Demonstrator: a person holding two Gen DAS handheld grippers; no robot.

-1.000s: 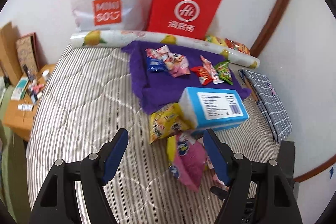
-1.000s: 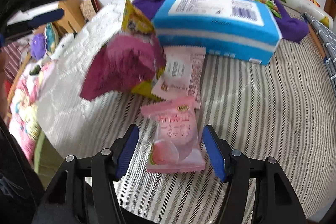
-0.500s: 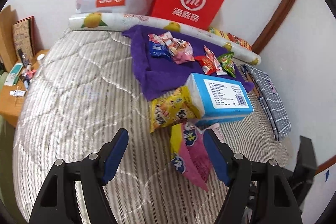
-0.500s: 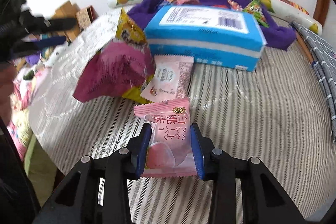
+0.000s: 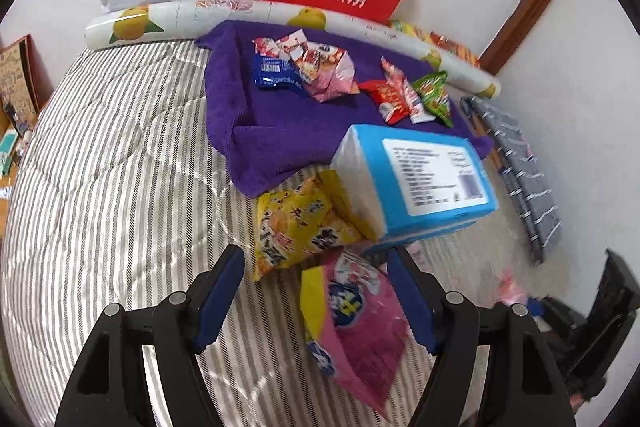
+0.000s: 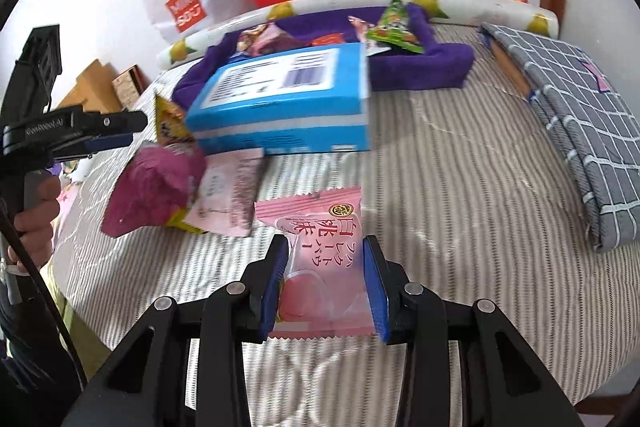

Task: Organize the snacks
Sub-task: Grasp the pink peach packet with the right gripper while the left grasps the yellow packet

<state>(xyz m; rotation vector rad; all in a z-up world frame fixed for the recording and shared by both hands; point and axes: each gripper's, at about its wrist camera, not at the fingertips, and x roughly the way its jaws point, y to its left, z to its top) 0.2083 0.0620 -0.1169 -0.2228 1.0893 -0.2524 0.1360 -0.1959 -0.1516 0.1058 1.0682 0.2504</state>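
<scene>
Pink peach snack packet (image 6: 324,267), now lifted off the striped bed (image 6: 460,227), pinched in right hand-held gripper (image 6: 325,285); left hand-held gripper (image 5: 320,301) wide.

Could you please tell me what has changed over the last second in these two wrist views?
The right gripper closed on the pale pink peach-print snack packet and lifted it off the grey striped quilt. The left gripper stayed open, drifting nearer the magenta snack bag. The blue tissue pack and purple towel stayed put.

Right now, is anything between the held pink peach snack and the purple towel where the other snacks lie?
Yes. The blue tissue box sits on the bed directly between the pink peach snack, clamped in the right gripper, and the purple towel.
</scene>
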